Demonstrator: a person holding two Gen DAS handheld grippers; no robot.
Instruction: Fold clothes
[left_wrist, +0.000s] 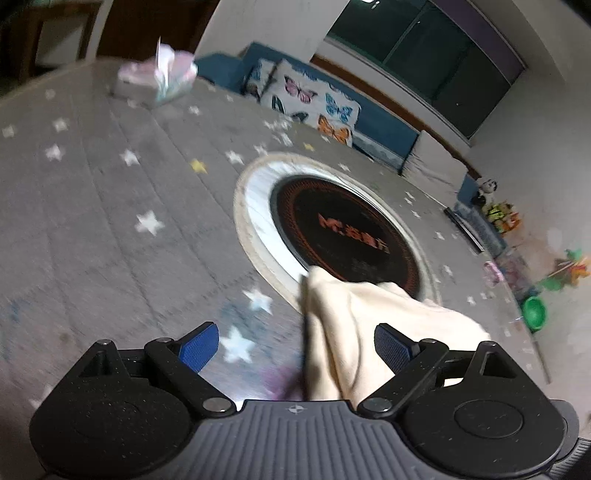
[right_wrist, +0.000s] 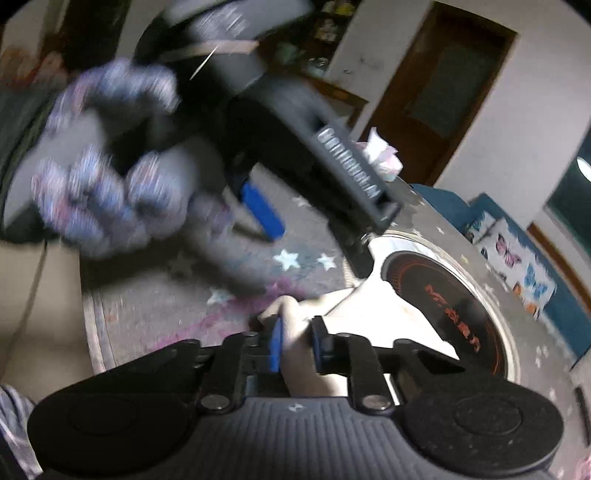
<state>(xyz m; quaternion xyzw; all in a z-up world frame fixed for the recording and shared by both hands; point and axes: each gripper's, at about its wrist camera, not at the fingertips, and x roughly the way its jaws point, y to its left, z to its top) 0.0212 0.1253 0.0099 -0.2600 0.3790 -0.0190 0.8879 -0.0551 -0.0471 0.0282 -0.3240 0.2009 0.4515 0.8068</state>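
Observation:
A cream garment (left_wrist: 373, 325) lies bunched on the grey star-patterned tablecloth (left_wrist: 110, 192), its far edge over the round cooktop. My left gripper (left_wrist: 295, 347) is open; the cloth sits between its blue pads, nearer the right pad (left_wrist: 391, 347), without being clamped. In the right wrist view my right gripper (right_wrist: 297, 345) is shut on a fold of the cream garment (right_wrist: 369, 306). The left gripper's body (right_wrist: 314, 155), blurred, hangs above it, held by a gloved hand (right_wrist: 107, 158).
A round black cooktop (left_wrist: 347, 232) with a white rim sits in the table's middle. A pink tissue pack (left_wrist: 159, 77) lies at the far edge. A blue sofa with butterfly cushions (left_wrist: 314, 99) and toys (left_wrist: 532, 306) stand beyond the table.

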